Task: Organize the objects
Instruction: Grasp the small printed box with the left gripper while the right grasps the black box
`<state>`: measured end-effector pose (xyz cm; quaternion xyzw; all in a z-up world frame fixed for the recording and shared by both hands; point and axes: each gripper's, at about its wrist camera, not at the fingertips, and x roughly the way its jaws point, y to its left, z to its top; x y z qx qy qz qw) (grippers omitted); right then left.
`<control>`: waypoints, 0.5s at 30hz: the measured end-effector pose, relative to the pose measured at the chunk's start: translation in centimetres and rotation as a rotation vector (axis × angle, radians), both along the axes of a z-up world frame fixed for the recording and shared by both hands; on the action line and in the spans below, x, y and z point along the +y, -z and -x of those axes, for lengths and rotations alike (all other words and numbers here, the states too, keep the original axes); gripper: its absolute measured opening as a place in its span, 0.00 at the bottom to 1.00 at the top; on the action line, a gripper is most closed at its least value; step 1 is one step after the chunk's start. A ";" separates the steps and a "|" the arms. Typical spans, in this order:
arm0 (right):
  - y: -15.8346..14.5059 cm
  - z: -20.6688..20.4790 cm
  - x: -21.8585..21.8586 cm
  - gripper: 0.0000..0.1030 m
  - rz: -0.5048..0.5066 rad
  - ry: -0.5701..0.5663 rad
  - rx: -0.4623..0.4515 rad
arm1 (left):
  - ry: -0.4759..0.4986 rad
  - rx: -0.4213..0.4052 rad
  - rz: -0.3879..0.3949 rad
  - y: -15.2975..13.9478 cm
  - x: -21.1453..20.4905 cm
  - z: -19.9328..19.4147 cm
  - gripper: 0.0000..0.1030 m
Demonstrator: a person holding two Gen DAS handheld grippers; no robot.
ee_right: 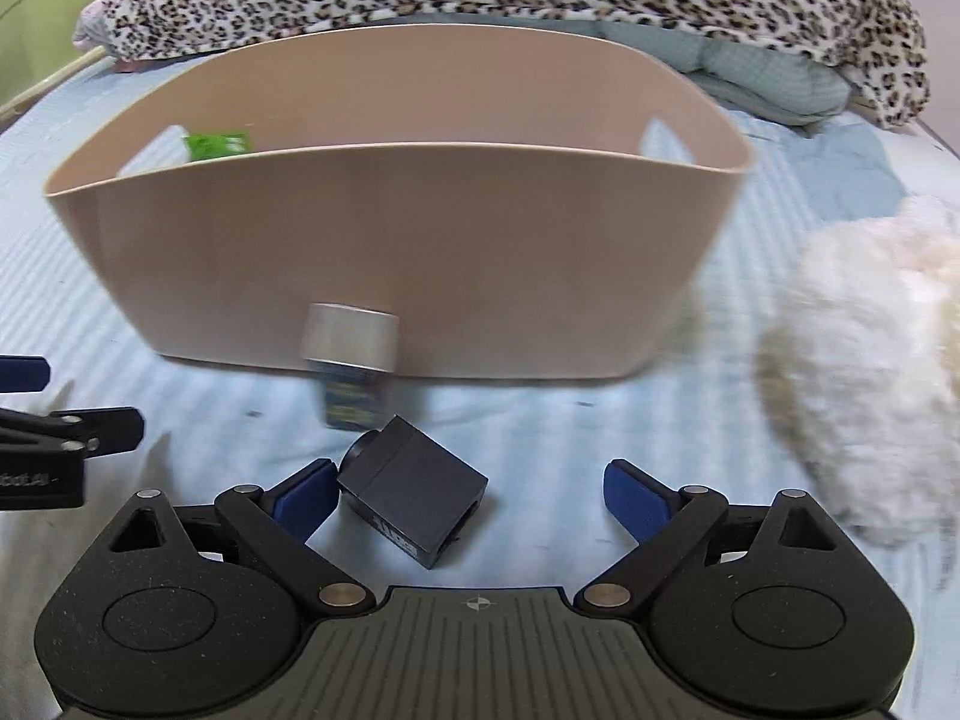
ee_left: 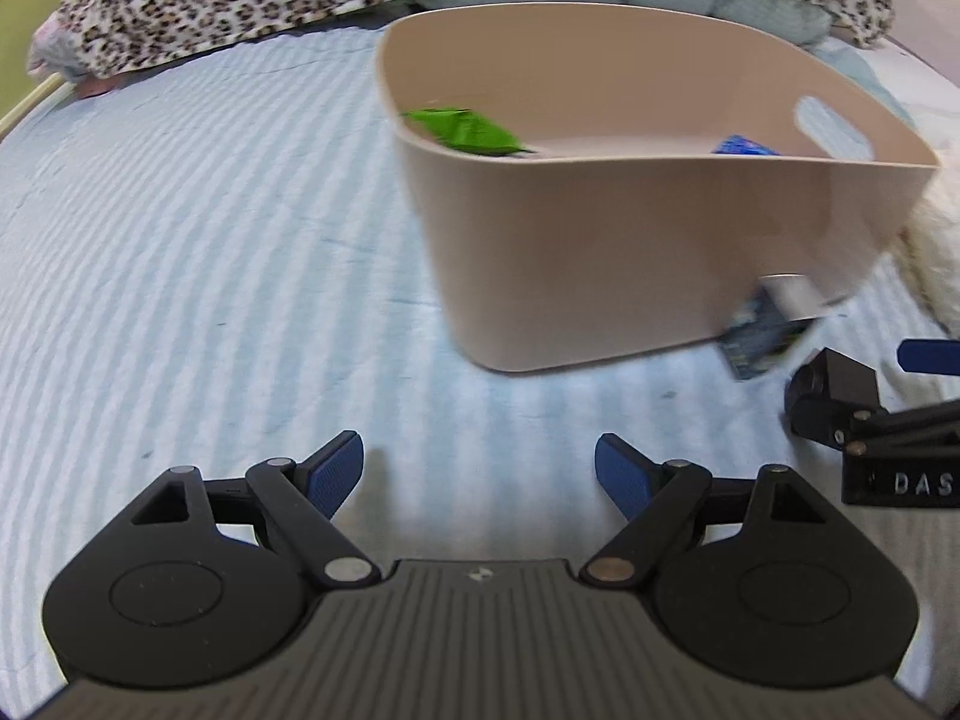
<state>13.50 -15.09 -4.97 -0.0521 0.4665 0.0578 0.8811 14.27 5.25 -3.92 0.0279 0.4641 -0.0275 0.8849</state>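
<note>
Your right claw (ee_right: 468, 495) is hanging spread around the black cube (ee_right: 414, 501); left claw (ee_left: 479, 468) is gaping beside the beige bin (ee_left: 630, 252).

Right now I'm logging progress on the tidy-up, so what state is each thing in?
left gripper: open, holding nothing, over the bedspread.
right gripper: open, black cube between its fingers, not clamped.
black cube: tilted on the bed, outside the basket.
silver-capped bottle: outside, by the basket's front wall; blurred.
basket: upright, open-topped.
green packet: inside the basket.
blue item: inside the basket, mostly hidden.
</note>
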 end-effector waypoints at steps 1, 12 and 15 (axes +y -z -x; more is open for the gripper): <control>0.0 0.1 -0.6 0.93 0.001 0.008 0.000 | 0.008 -0.002 0.006 -0.1 -0.4 0.0 0.82; 0.7 0.7 -2.6 0.93 0.015 -0.004 0.009 | 0.051 -0.014 0.101 0.2 -5.6 -1.5 0.82; 0.8 0.8 -3.3 0.93 0.026 -0.022 -0.001 | 0.055 -0.008 0.133 0.6 -7.0 -2.1 0.82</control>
